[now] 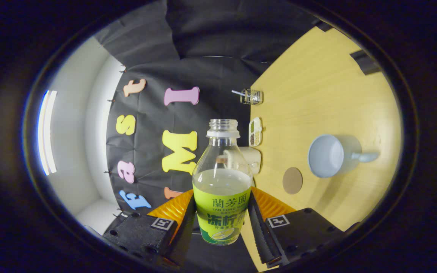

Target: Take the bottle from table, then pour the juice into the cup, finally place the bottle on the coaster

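Between the jaws you see the bottle (222, 189), capless, its open mouth pointing ahead along the fingers. Both fingers press on the labelled lower body, one on each flank, so the gripper (221, 220) is clamped on the bottle. Pale juice fills the bottle to just above the label; the neck and shoulder are clear.

The whole view is rolled, so the desk (328, 76) stands as a slab beside the bottle. On it you find the cup (330, 156), pale, its mouth facing you and its handle pointing away from the bottle. The round brown coaster (292, 181) lies bare between bottle and cup, apart from both.

Beyond the bottle, a pale box is partly hidden behind its shoulder. A small divided container (255, 132) and a glass jar (251, 96) sit at the desk's far edge; their contents are too small to make out.
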A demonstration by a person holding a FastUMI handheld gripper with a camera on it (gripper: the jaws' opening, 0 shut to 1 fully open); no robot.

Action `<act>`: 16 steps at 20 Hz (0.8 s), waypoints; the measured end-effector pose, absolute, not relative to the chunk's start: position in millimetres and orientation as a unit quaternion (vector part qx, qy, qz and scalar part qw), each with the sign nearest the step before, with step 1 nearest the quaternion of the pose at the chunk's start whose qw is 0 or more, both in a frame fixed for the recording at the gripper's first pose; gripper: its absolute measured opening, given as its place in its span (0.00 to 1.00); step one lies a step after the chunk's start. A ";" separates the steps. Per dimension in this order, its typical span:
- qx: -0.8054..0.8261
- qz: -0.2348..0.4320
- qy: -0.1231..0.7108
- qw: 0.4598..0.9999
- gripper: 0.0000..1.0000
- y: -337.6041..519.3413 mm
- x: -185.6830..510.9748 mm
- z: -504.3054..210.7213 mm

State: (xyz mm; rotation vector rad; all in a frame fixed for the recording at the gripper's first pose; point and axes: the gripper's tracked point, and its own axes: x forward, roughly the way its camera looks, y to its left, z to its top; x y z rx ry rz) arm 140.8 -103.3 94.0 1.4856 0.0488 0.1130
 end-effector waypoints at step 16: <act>0.052 0.001 0.016 0.999 0.77 -73.4 176.3 148.9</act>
